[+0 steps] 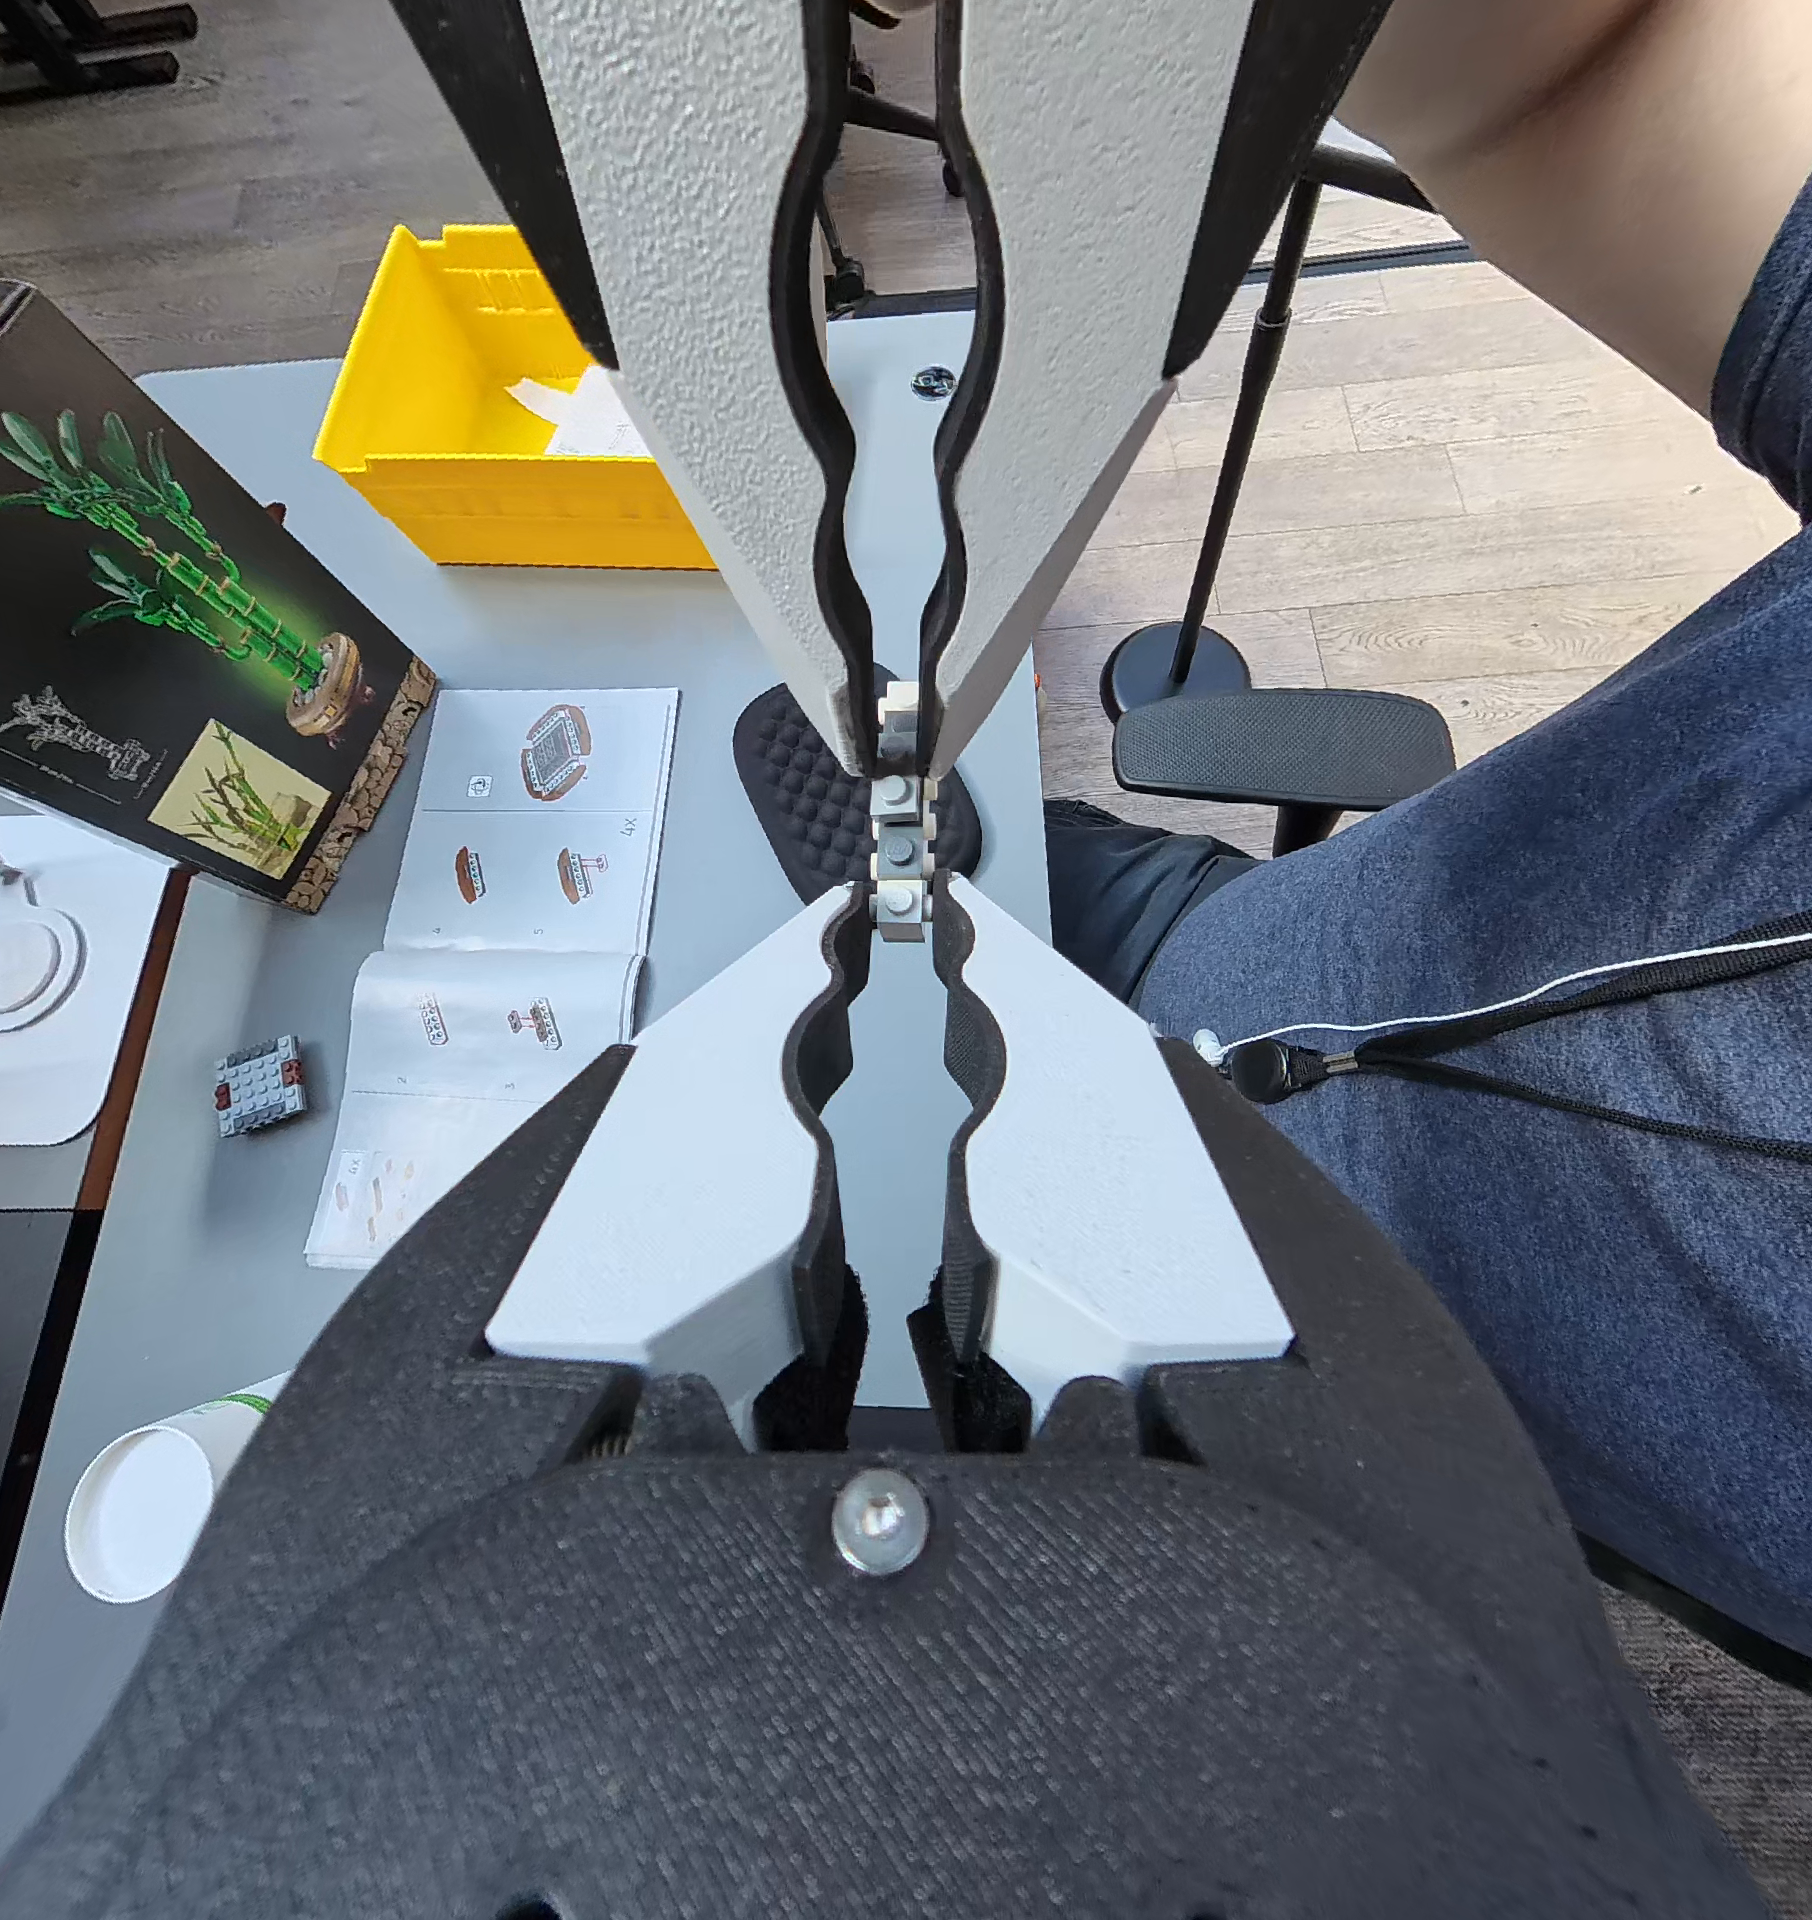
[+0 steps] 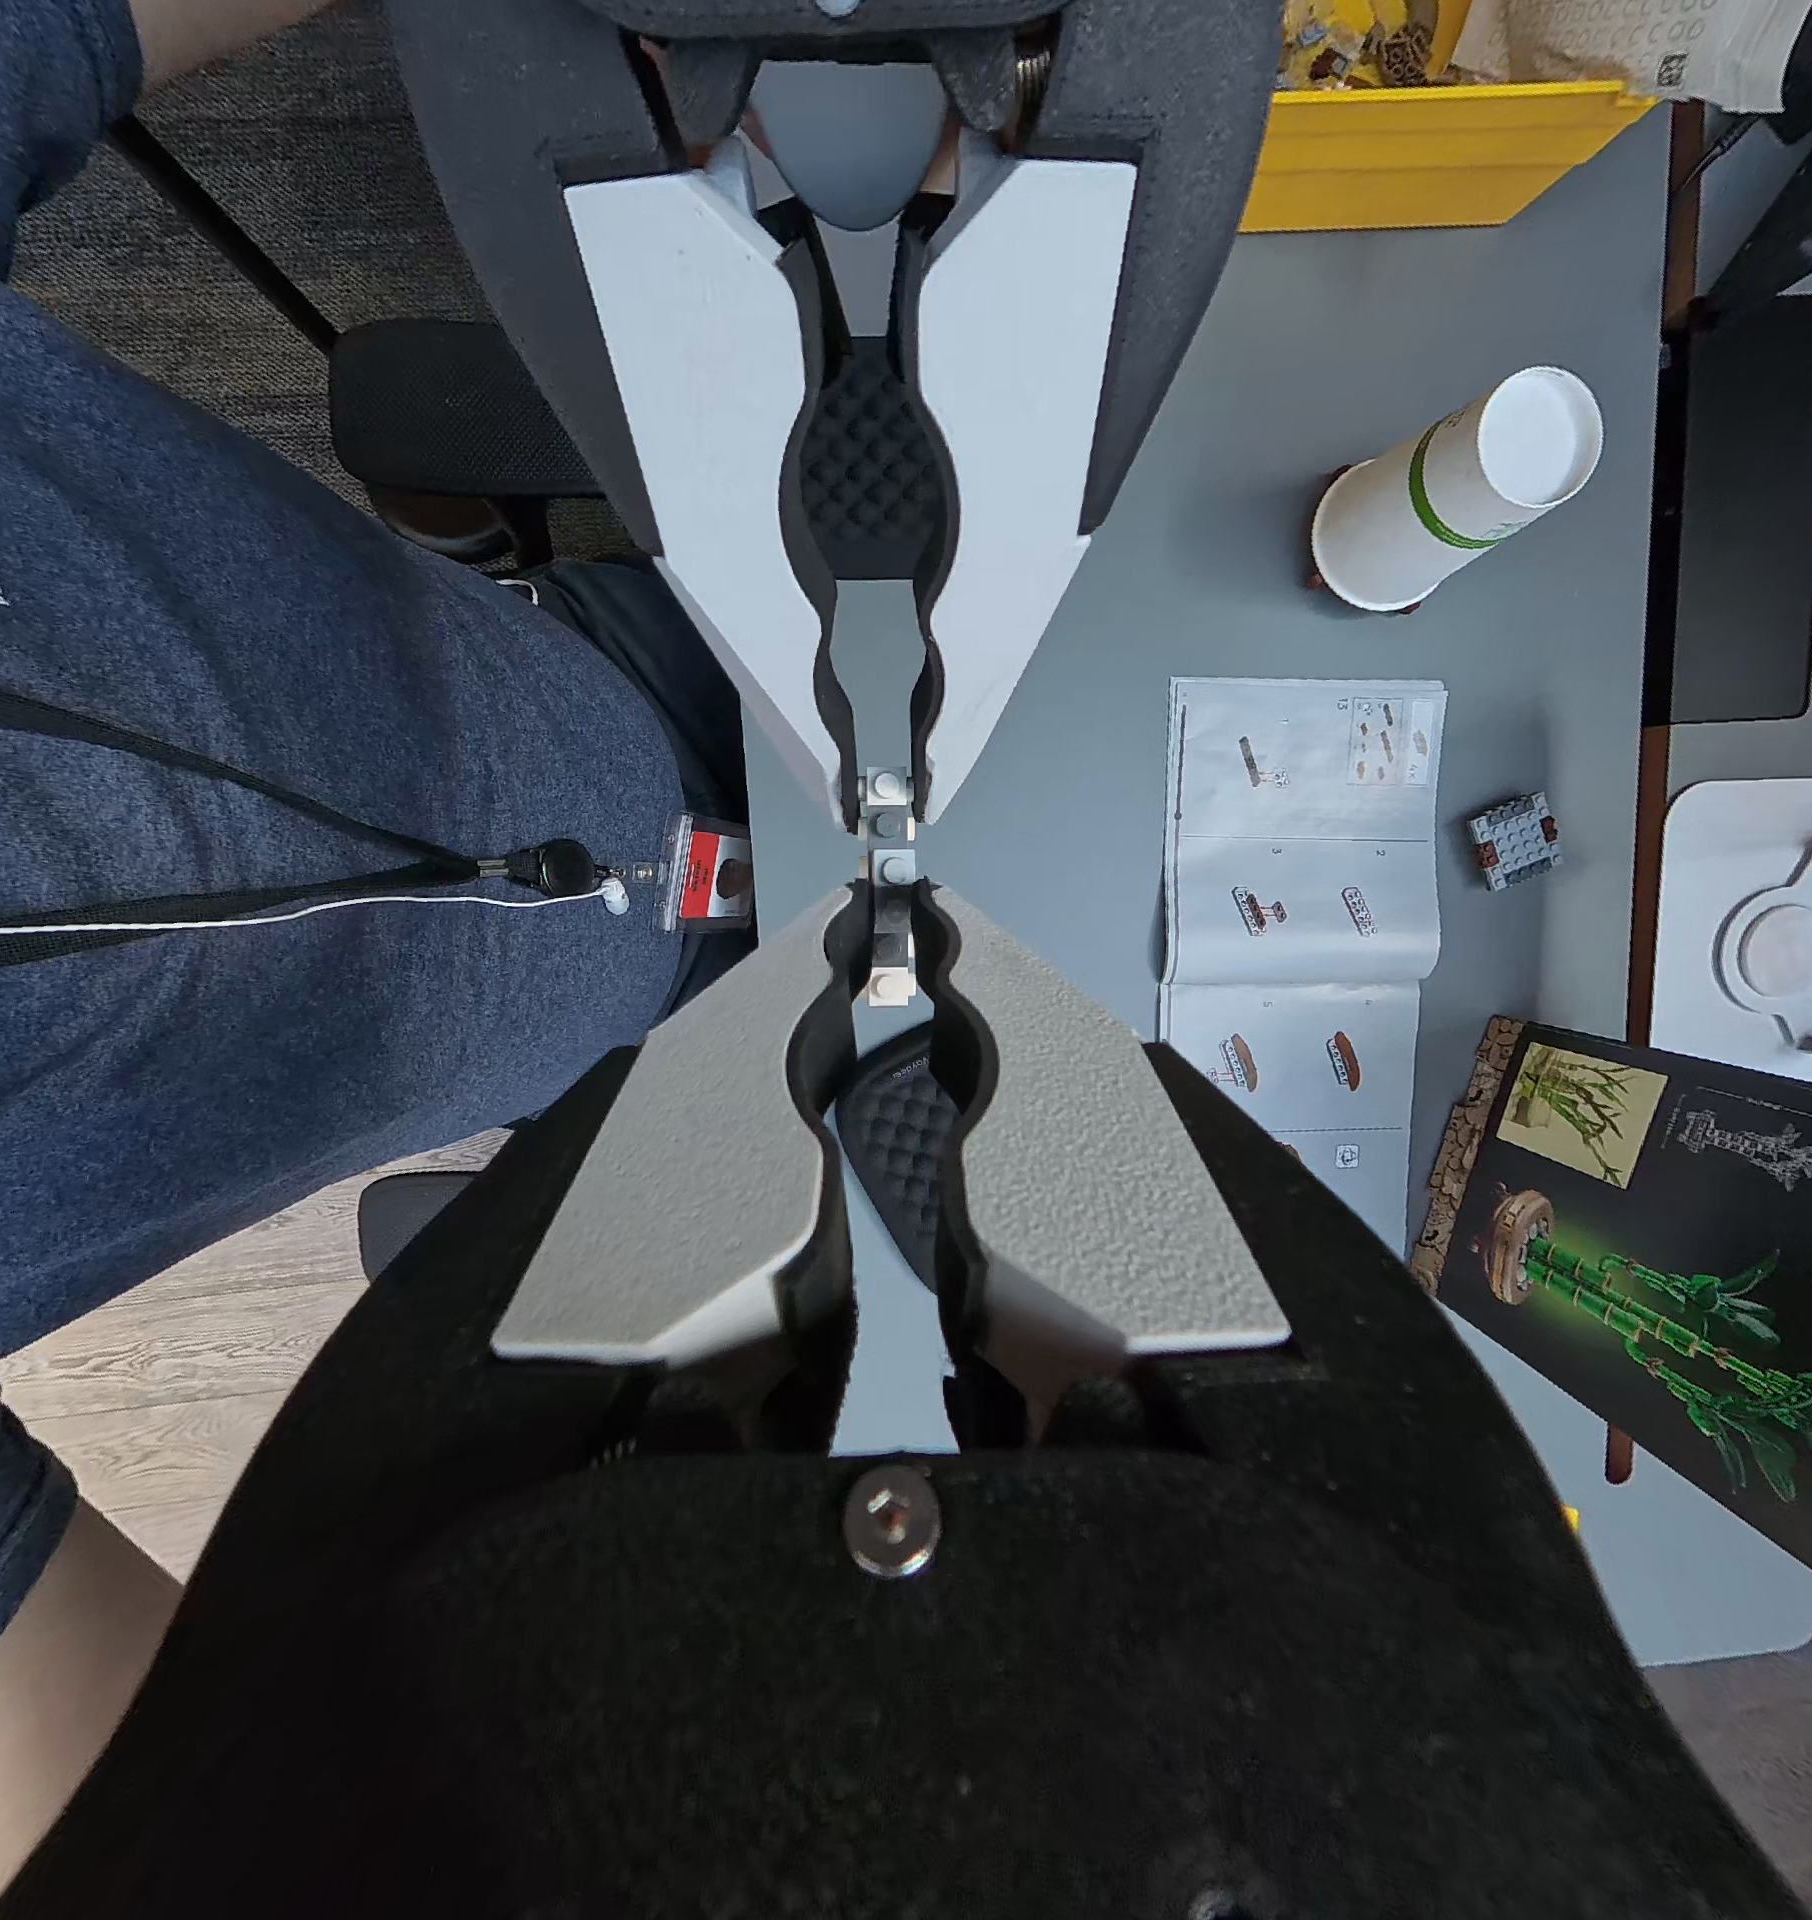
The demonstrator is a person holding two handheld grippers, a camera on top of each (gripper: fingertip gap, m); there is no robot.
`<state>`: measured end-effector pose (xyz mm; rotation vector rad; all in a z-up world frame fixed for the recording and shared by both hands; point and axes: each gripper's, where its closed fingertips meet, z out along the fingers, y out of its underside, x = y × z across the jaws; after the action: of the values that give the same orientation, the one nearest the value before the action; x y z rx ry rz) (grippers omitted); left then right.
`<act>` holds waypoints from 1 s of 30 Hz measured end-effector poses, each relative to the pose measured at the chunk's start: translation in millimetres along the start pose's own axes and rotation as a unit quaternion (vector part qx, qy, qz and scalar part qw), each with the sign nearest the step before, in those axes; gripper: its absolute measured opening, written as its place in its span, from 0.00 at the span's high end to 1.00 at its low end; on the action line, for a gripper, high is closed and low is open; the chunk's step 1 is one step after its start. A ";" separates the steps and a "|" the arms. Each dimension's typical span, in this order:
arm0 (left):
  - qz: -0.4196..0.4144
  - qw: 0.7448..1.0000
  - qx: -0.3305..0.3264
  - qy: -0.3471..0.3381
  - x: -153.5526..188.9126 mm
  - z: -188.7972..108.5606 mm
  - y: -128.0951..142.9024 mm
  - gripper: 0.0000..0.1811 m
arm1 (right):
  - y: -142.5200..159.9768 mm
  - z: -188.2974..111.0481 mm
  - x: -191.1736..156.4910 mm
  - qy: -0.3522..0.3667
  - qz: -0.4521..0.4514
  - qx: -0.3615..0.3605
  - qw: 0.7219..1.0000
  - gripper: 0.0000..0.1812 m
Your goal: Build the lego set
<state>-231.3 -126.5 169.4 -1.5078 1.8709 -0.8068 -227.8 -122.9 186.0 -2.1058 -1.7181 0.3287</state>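
We look down on a grey table (image 1: 258,1039) from two cameras that face each other. On the table lie the set's black box (image 1: 154,582) at ten o'clock in the left wrist view, a yellow bin (image 1: 445,416) at eleven, an open instruction booklet (image 1: 528,883) at nine, a paper cup (image 1: 138,1507) at eight, and a small grey studded plate assembly (image 1: 260,1086) left of the booklet.

Above the table we hold two grippers nose to nose. Our left gripper (image 1: 902,909) points toward twelve o'clock in its own view; our right gripper (image 1: 897,743) comes down from twelve to meet it.

Between them runs a narrow strip of small grey and white bricks (image 1: 902,821), its long axis on the twelve-to-six line, straight along both sets of fingers. Each gripper is closed on one end of the strip, and the two sit equally near it, tips almost touching. Whether the strip is one joined piece or two halves being pressed together we cannot quite tell; a faint gap seems to show near its middle in the right wrist view (image 2: 889,857). Any push should likely run along that same axis.
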 end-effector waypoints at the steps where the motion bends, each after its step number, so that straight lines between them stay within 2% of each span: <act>1: -0.002 1.000 0.000 0.001 0.0 0.0 0.0 0.95 | 0.1 0.2 -0.3 0.000 0.000 -0.001 1.000 0.97; 8: -0.021 1.000 0.011 0.015 3.9 -0.7 -3.0 0.95 | -1.3 -0.9 -3.1 0.009 -0.005 -0.001 1.000 0.97; 17: -0.044 0.995 0.082 0.038 8.5 -9.0 -13.1 0.95 | -7.2 -10.7 -7.3 0.019 0.000 0.015 1.000 0.97; 22: -0.029 0.991 0.119 0.047 13.4 -14.5 -16.9 0.95 | -10.3 -14.0 -12.4 0.002 0.003 0.017 1.000 0.97; 30: -0.008 0.990 0.136 0.043 21.0 -19.7 -20.6 0.95 | -16.0 -16.6 -14.2 -0.006 0.016 0.028 0.999 0.97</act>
<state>-237.3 -148.9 196.2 -1.3380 1.7277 -1.1022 -237.9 -136.8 206.9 -2.0970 -1.6631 0.3949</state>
